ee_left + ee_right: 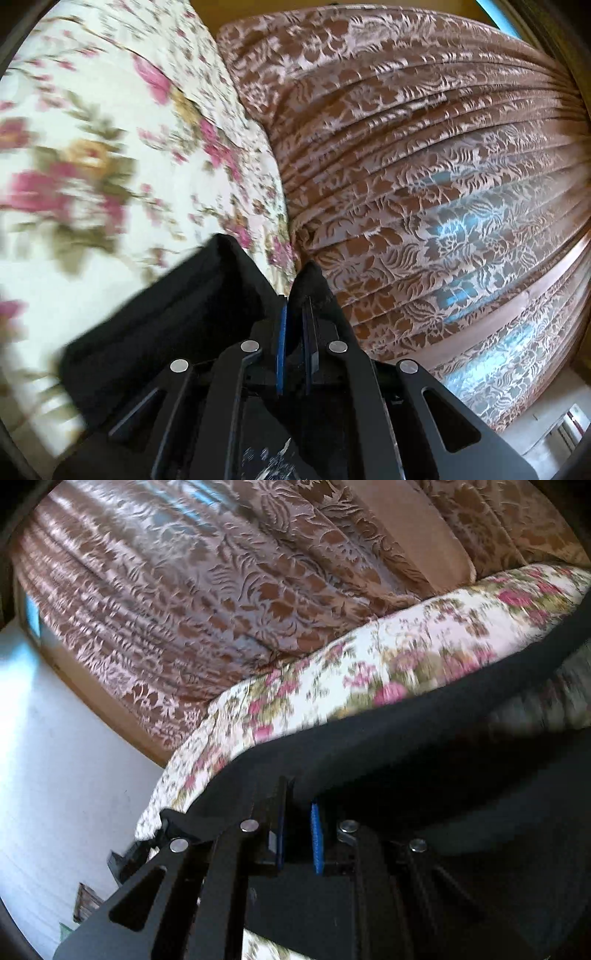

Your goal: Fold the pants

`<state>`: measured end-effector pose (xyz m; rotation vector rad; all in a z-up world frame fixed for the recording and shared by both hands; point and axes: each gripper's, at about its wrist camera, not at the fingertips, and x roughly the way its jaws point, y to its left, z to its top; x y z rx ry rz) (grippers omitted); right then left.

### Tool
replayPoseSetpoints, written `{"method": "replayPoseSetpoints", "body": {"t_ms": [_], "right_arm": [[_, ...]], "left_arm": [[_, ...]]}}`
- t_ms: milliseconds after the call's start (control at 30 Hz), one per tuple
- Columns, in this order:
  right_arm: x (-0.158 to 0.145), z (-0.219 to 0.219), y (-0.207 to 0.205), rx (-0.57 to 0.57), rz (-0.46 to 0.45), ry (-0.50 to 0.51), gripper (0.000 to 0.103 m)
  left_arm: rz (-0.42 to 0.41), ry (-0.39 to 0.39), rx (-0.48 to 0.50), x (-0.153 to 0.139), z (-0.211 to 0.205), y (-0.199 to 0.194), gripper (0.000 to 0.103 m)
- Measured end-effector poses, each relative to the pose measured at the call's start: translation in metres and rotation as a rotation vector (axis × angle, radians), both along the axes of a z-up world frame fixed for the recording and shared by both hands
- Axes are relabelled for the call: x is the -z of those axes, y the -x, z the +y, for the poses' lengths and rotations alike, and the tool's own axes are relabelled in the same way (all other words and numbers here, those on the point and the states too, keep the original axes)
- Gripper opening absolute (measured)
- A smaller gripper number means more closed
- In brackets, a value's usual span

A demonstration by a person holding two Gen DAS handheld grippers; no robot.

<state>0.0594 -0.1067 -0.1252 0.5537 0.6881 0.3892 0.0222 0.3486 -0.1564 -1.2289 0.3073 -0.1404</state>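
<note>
Pants point(177, 314) lifted above floral bedspread point(92, 147) | we pinch cloth in left gripper point(293, 317) and right gripper point(297, 812), both closed | risk: thin hold slips, fold skews.

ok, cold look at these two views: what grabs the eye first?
The black pants, pinched in both tongs: left tongs on a peak of cloth, right tongs on an edge. Behind lie the rose-print bedspread and the brown floral curtain.

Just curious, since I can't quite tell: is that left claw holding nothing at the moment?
No, the left claw is shut on a bunched edge of the black pants, held above the floral bedspread.
</note>
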Motion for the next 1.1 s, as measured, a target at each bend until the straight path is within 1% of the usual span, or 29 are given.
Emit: {"method": "replayPoseSetpoints", "body": {"t_ms": [67, 100, 133, 167, 200, 233, 267, 300, 400, 500, 567, 600, 633, 700, 733, 767, 800, 867, 933, 1067, 1100], "right_arm": [[0.018, 0.01, 0.008, -0.011, 0.009, 0.087, 0.011], [0.029, 0.016, 0.011, -0.029, 0.019, 0.14, 0.011], [0.038, 0.018, 0.013, -0.038, 0.019, 0.167, 0.011], [0.043, 0.017, 0.014, -0.039, 0.021, 0.17, 0.011], [0.051, 0.014, 0.013, -0.036, 0.03, 0.151, 0.011], [0.057, 0.011, 0.011, -0.036, 0.04, 0.132, 0.011], [0.062, 0.009, 0.009, -0.033, 0.055, 0.118, 0.01], [0.069, 0.006, 0.007, -0.03, 0.07, 0.097, 0.009], [0.074, 0.002, 0.011, -0.036, 0.041, 0.077, 0.008], [0.073, 0.002, 0.015, -0.051, 0.017, 0.085, 0.011], [0.074, 0.0, 0.017, -0.065, 0.017, 0.061, 0.019], [0.073, -0.003, 0.017, -0.077, 0.015, 0.03, 0.031], [0.072, -0.005, 0.019, -0.082, 0.009, 0.003, 0.045], [0.066, -0.011, 0.022, -0.082, -0.006, -0.044, 0.055], [0.064, -0.014, 0.024, -0.076, -0.007, -0.066, 0.057], [0.062, -0.017, 0.024, -0.068, -0.003, -0.087, 0.058], [0.062, -0.025, 0.024, -0.051, 0.009, -0.133, 0.058], [0.064, -0.042, 0.023, -0.007, 0.04, -0.217, 0.058], [0.068, -0.064, 0.023, 0.06, 0.065, -0.325, 0.058], [0.069, -0.102, 0.025, 0.177, 0.079, -0.443, 0.057], [0.068, -0.109, 0.025, 0.196, 0.08, -0.449, 0.053]], "left_arm": [[0.017, -0.028, 0.008, 0.001, 0.0, 0.009, 0.005], [0.027, -0.045, 0.01, 0.001, 0.0, 0.014, 0.011], [0.027, -0.065, 0.005, -0.001, -0.001, 0.022, 0.018], [0.022, -0.074, 0.0, -0.003, -0.002, 0.027, 0.022], [0.016, -0.081, -0.01, -0.006, -0.002, 0.033, 0.036], [0.012, -0.086, -0.041, -0.01, -0.001, 0.043, 0.058], [0.0, -0.079, -0.057, -0.011, 0.0, 0.049, 0.062], [-0.005, -0.065, -0.071, -0.012, 0.0, 0.056, 0.064], [0.028, -0.041, -0.067, -0.012, 0.0, 0.064, 0.065], [0.063, -0.038, 0.009, -0.011, -0.014, 0.066, 0.065], [0.071, -0.049, 0.064, -0.011, -0.027, 0.065, 0.065], [0.078, -0.063, 0.096, -0.01, -0.034, 0.063, 0.065], [0.083, -0.077, 0.116, -0.01, -0.038, 0.062, 0.065], [0.098, -0.124, 0.145, -0.011, -0.047, 0.057, 0.065], [0.105, -0.138, 0.15, -0.012, -0.05, 0.054, 0.065], [0.114, -0.137, 0.157, -0.011, -0.051, 0.05, 0.065], [0.134, -0.133, 0.163, -0.01, -0.051, 0.046, 0.065], [0.14, -0.129, 0.157, -0.008, -0.051, 0.045, 0.065], [0.151, -0.132, 0.151, -0.007, -0.051, 0.042, 0.066], [0.171, -0.137, 0.124, -0.007, -0.051, 0.037, 0.066], [0.168, -0.134, 0.116, -0.007, -0.05, 0.036, 0.066]]}}
